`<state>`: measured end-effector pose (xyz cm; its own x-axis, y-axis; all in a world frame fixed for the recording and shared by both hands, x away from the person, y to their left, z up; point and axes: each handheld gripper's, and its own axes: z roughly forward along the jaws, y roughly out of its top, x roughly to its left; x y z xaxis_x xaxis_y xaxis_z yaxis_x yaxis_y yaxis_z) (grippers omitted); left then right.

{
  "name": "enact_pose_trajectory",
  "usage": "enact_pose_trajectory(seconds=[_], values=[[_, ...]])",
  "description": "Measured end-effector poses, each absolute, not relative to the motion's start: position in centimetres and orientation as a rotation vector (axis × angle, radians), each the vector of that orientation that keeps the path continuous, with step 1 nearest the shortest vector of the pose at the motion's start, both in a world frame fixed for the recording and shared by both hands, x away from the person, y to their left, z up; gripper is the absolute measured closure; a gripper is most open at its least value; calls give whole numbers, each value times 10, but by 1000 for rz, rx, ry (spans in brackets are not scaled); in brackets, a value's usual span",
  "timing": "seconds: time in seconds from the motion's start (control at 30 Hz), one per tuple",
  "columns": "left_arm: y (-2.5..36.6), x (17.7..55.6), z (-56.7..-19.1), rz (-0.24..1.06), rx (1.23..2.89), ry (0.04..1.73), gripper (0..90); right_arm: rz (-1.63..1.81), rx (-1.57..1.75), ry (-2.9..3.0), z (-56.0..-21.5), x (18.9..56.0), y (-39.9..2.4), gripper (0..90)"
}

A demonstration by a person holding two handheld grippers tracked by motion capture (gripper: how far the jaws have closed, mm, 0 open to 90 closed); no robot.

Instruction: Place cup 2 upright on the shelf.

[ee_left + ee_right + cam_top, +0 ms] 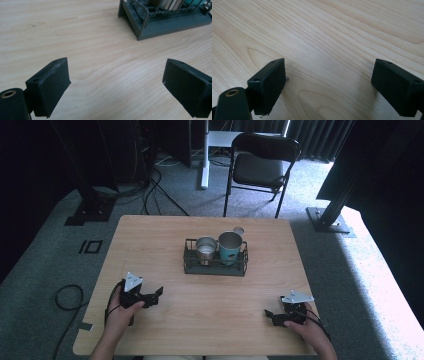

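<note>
Wood table (150,245), grey carpet, dark curtains and a chair (260,165) at the far side are framing your work. You are holding the left gripper (156,294) and right gripper (270,314) released, empty, near you. Cups (230,247) are standing in the rack (215,267) at the centre. Reaching in low, you are risking snagging the rack's wires and tipping a cup.

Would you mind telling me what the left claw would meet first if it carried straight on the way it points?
Probably the near corner of the dark wire rack. The left claw is open over bare table, with nothing between; the rack sits slightly right of its line, so it might just pass.
</note>
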<state>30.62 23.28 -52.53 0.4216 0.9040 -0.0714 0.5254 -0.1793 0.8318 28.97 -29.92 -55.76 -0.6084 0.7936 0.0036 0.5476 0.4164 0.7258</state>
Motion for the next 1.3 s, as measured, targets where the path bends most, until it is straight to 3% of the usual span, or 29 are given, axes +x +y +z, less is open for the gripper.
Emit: enact_pose_trajectory(seconds=[0.37, 1.3], values=[[241, 290, -537, 601, 1922, 1253, 80, 1007, 1154, 2336, -558, 290, -299, 119], [289, 275, -543, 729, 1824, 1594, 80, 1007, 1155, 2335, -558, 290, -299, 119]])
